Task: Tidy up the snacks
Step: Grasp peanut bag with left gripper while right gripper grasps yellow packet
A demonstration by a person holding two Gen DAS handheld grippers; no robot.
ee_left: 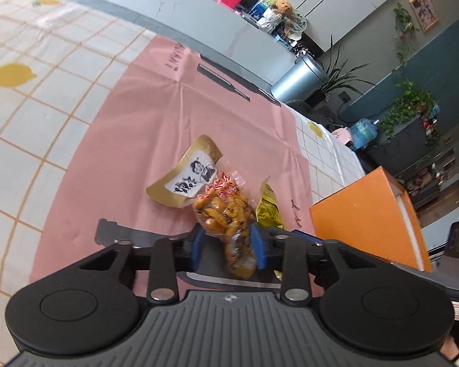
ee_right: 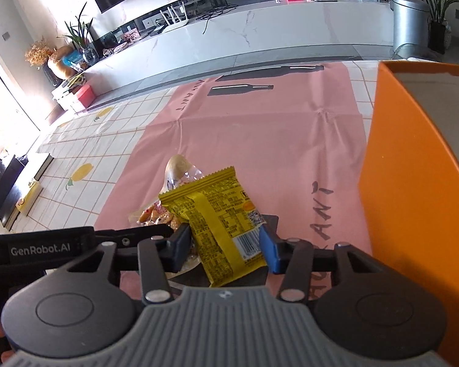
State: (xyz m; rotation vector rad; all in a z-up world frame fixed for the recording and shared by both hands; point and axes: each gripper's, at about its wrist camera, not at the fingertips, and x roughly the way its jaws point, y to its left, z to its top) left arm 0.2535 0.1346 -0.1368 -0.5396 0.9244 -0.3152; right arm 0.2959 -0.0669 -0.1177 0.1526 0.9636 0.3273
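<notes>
My left gripper (ee_left: 228, 249) is shut on a clear bag of orange fried snacks (ee_left: 226, 214), which lies over the pink mat (ee_left: 131, 128). A gold packet with a white portrait label (ee_left: 185, 172) lies just beyond it, and a yellow packet (ee_left: 269, 209) lies to its right. My right gripper (ee_right: 225, 244) is shut on the yellow packet (ee_right: 220, 214), with a blue pad touching each edge. The orange snack bag (ee_right: 159, 215) and the gold packet (ee_right: 176, 168) show behind it. An open orange box (ee_right: 413, 189) stands close on the right; it also shows in the left wrist view (ee_left: 367, 220).
The pink mat (ee_right: 260, 128) carries black bottle prints and lies on a white checked tablecloth with lemons (ee_left: 30, 91). The left gripper's body (ee_right: 46, 246) reaches in beside my right gripper. A white TV bench (ee_right: 260, 36) and a metal bin (ee_right: 410, 21) stand beyond the table.
</notes>
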